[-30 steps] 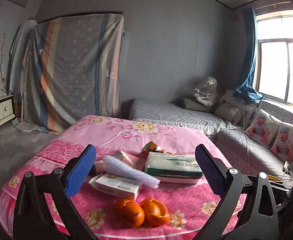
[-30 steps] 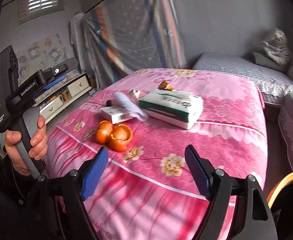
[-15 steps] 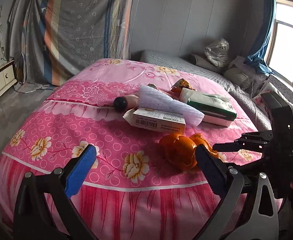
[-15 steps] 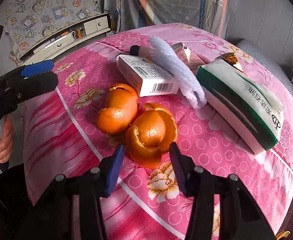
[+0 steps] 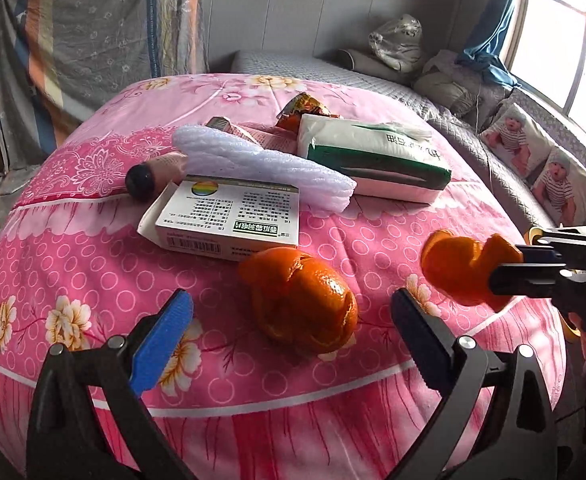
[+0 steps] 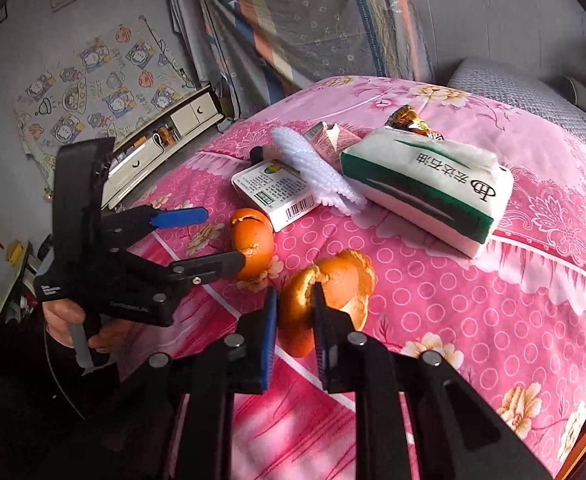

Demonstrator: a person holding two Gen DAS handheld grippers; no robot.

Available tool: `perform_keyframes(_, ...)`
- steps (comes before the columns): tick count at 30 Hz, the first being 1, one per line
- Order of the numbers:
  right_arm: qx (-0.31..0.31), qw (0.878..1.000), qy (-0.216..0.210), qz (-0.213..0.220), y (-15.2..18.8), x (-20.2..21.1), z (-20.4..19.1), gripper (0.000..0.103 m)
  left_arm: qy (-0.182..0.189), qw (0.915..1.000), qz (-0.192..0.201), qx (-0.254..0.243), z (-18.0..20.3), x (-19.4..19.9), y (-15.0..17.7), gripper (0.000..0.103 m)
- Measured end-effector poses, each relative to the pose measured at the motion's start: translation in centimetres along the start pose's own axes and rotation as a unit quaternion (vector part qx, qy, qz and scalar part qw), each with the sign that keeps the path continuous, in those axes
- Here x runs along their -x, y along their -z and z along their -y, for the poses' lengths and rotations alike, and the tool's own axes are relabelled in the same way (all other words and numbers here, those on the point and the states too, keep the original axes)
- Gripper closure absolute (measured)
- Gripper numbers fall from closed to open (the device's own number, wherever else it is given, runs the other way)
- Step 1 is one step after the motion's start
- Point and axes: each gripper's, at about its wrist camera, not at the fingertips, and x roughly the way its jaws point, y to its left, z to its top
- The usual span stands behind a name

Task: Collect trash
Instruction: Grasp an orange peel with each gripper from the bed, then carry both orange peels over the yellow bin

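- The whole pile sits on a round surface under a pink flowered cloth, and both wrist views now look down on it from much closer than a second ago, so the collecting has properly started.
- Biggest item is the soft tissue pack, white with a green stripe. There's dark printed Chinese lettering and a round logo on its side, but it's not really readable from here.
- Next is the white foam sleeve lying across a small medicine box. The box has a rainbow circle, a green label bar and a barcode on the edge; the small print is too tiny to make out.
- A pinkish tube with a black cap and a shiny snack wrapper are at the back, untouched.
- Main change: the right gripper, whose jaws were wide a second ago, has now narrowed right down and pinches one orange peel. In the left view that peel looks lifted just clear of the cloth. So the first bit of trash seems secured and next needs a bin, which isn't clearly in view.
- The left gripper has its jaws wide and empty, dropped in either side of the other orange peel, which is still on the cloth. Looks like that's the next grab.
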Motion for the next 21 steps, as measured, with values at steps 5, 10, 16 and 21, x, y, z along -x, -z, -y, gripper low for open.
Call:
perform_keyframes(5,-0.015,0.999,0.0,0.035,1.3,3.5,0.3,0.088,-0.031,0.9994,-0.015,-0.002,0.3,-2.0,-0.7,0.011)
perform_keyframes(10,-0.034,0.998,-0.024,0.057,1.5,5.2,0.7,0.088,-0.031,0.9987,-0.038,0.011,0.1,-3.0,-1.0,0.047)
perform_keyframes(16,-0.036,0.996,-0.033,0.07,1.5,6.6,-0.5,0.088,-0.019,0.9995,-0.021,0.015,0.3,-0.4,-0.6,0.068)
perform_keyframes(21,-0.031,0.996,-0.039,0.078,1.6,7.4,-1.7,0.088,-0.014,0.9994,0.03,0.011,0.7,4.4,0.5,0.069)
